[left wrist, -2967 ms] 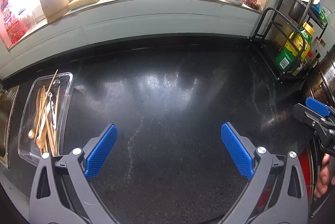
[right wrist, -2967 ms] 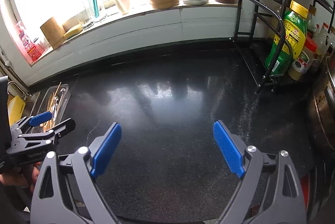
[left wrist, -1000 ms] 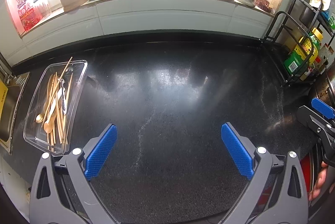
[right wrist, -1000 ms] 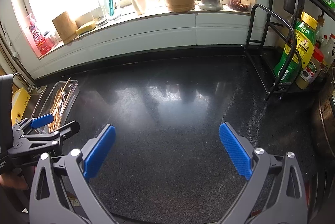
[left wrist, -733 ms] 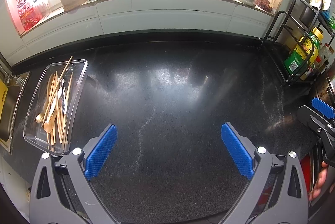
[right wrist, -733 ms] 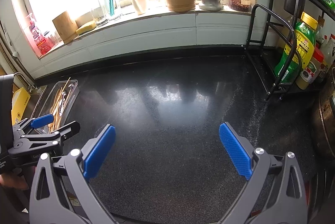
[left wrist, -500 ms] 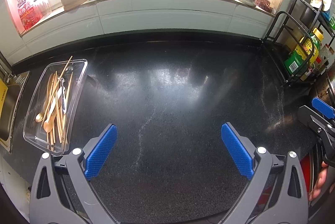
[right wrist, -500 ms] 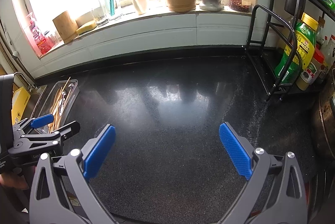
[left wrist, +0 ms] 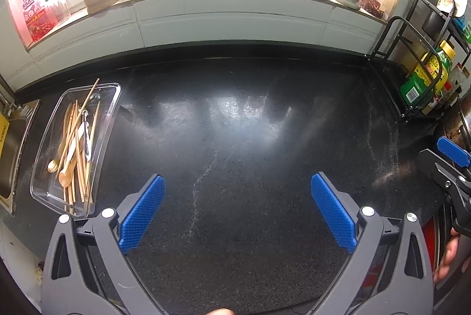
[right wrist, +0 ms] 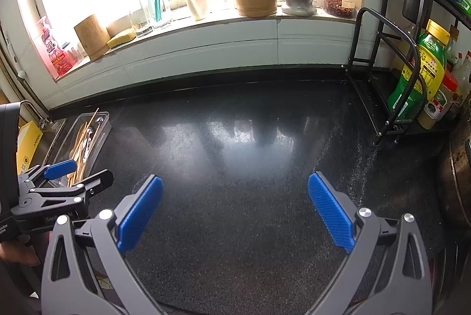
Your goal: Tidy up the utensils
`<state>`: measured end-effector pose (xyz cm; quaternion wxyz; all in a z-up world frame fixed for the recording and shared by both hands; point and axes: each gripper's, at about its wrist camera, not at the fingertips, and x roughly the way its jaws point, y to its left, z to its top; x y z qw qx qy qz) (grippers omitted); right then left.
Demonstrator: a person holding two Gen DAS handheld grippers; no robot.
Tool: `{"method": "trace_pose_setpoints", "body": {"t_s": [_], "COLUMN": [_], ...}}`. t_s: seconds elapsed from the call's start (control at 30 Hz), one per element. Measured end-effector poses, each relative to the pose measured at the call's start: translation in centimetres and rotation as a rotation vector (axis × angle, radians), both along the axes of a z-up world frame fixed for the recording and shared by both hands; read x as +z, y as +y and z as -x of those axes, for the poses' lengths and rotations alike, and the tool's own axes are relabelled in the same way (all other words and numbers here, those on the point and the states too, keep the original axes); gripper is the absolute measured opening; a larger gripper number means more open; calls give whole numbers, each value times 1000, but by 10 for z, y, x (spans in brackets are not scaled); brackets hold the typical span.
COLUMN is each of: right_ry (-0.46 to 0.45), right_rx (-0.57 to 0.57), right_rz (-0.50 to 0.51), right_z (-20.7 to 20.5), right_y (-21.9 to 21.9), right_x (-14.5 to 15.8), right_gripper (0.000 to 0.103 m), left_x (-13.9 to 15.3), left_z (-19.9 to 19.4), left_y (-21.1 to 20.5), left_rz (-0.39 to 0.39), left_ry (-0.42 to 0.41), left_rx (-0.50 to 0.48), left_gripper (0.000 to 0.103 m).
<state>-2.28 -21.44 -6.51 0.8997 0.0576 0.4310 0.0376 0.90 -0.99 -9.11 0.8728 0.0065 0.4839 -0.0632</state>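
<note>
Left tool [left wrist: 237, 207], grey-framed with blue ribbed pads, stands wide apart and holds nothing above the black speckled stone surface [left wrist: 235, 123]. To its left, the clear rectangular plastic tray [left wrist: 113, 97] keeps the wooden and metal utensils [left wrist: 75, 144] loosely heaped beside the steel sink [left wrist: 11, 150]; one stick overhangs the far rim. Bare surface lies ahead.

Right tool [right wrist: 235, 207], also spread wide and empty, faces the same bare stretch. Black wire rack [right wrist: 385, 85] bounds the right side. This fits both gathered and unsorted utensils.
</note>
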Motion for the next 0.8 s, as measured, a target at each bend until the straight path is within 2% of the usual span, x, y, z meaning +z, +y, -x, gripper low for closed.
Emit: {"method": "trace_pose_setpoints", "body": {"t_s": [0.37, 0.6, 0.8], "right_ry": [2, 1, -1], "right_rx": [3, 8, 20], "right_rz": [1, 7, 12], "right_z": [-3, -7, -7], "right_y": [0, 2, 2], "right_x": [-1, -2, -3], "right_gripper": [96, 96, 96], "left_x": [2, 3, 11], "left_z": [-3, -2, 5], "left_y": [-3, -3, 2], "left_rz": [-6, 25, 35], "left_ry": [-12, -22, -76], "left_rx": [-13, -35, 5], "left_gripper": [97, 97, 97]}}
